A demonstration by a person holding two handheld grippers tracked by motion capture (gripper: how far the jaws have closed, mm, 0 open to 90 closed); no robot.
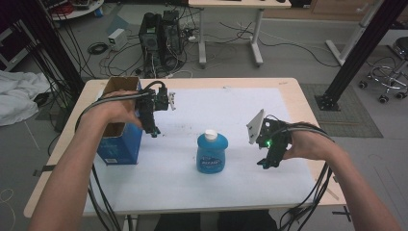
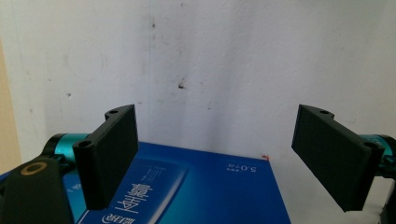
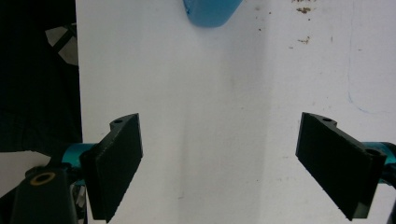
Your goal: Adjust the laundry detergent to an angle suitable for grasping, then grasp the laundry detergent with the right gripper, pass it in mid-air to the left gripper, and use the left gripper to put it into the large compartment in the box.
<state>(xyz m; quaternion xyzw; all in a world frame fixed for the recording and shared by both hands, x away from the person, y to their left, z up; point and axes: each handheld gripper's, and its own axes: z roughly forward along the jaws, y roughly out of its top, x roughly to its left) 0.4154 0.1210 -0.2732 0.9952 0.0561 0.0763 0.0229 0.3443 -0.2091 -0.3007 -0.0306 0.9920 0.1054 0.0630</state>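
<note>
High view | left gripper (image 1: 155, 131) agape beside box (image 1: 119, 144) | right gripper (image 1: 266, 164) agape, seemingly well clear of bottle (image 1: 212, 153)

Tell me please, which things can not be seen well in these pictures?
- Blue box inside: high view, hidden by the left hand.
- Blue bottle label: high view, print too small.
- Blue bottle, right gripper view: cut off by top edge.
- Blue box print, left gripper view: cut off by bottom edge.

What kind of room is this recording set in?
Probably a lab or workshop: computer towers with loose cables on the floor, black metal framing, and a rolling stool beyond the table.
</note>
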